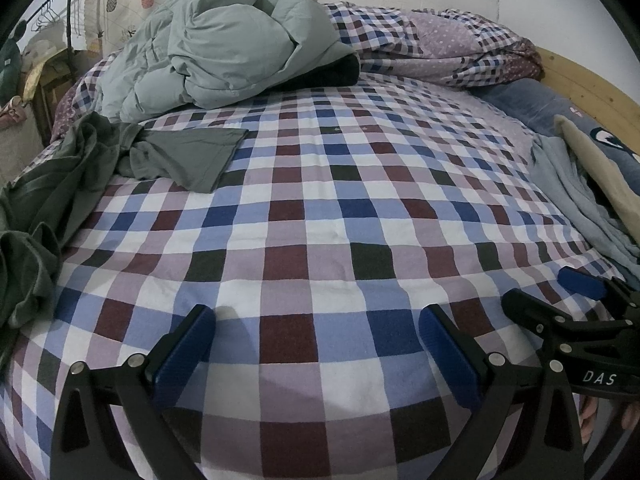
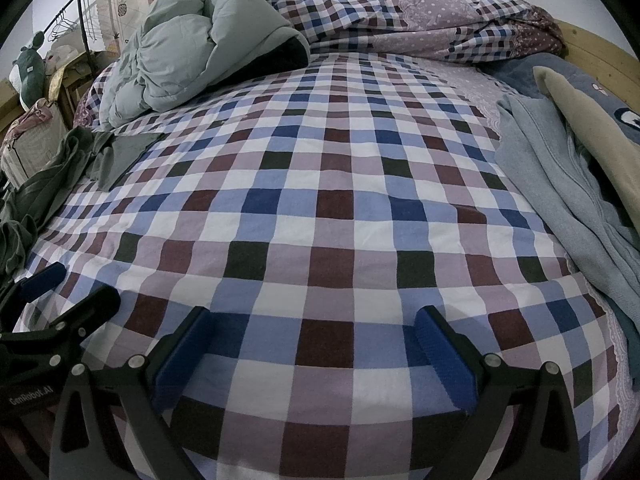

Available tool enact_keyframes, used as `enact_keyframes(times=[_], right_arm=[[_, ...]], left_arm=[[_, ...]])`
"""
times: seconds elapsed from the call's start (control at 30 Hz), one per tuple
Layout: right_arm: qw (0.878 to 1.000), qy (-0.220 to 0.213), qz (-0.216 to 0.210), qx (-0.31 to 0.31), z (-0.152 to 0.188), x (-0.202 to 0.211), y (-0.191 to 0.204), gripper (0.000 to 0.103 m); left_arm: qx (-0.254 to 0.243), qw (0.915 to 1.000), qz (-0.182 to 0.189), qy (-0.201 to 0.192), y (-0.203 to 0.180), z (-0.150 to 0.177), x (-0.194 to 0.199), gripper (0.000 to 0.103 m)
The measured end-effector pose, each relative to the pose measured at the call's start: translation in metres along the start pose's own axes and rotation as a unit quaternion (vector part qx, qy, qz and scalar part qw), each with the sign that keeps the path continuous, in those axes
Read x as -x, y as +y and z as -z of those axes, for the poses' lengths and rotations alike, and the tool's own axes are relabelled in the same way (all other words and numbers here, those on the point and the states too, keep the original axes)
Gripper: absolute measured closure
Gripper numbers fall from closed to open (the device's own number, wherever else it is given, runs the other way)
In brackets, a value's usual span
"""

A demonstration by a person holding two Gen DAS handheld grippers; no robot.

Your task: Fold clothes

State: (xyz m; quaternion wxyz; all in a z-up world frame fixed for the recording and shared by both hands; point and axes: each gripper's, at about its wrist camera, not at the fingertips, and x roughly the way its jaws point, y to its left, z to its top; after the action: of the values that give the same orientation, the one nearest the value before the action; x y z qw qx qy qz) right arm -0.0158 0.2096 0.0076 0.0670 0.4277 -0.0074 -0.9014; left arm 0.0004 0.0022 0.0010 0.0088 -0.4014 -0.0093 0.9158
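Note:
A crumpled dark green garment (image 1: 80,168) (image 2: 60,172) lies at the left edge of the bed, one flat part spread onto the checked sheet (image 1: 320,220) (image 2: 320,208). Along the right edge lies a light blue garment (image 1: 580,208) (image 2: 560,200), with a beige cloth (image 1: 600,176) (image 2: 580,120) beside it. My left gripper (image 1: 316,320) (image 2: 68,288) hovers open over the near edge of the bed, nothing between its fingers. Just to its right, my right gripper (image 2: 312,320) (image 1: 552,292) is open and holds nothing. Both stand well short of either garment.
A bunched grey-green duvet (image 1: 224,48) (image 2: 200,40) and a folded checked quilt (image 1: 440,48) (image 2: 420,20) fill the back of the bed. A wooden bed frame (image 1: 580,80) curves along the right. A clothes rack (image 1: 60,8) and clutter stand off the left side.

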Motion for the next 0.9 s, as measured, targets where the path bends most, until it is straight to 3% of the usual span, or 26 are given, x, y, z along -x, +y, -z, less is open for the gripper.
enact_keyframes(times=[0.9], right_arm=[[1.000, 0.001, -0.003, -0.003, 0.0006, 0.0001, -0.0018, 0.000]], left_arm=[[-0.006, 1.0000, 0.002, 0.007, -0.0008, -0.0011, -0.0024, 0.000]])
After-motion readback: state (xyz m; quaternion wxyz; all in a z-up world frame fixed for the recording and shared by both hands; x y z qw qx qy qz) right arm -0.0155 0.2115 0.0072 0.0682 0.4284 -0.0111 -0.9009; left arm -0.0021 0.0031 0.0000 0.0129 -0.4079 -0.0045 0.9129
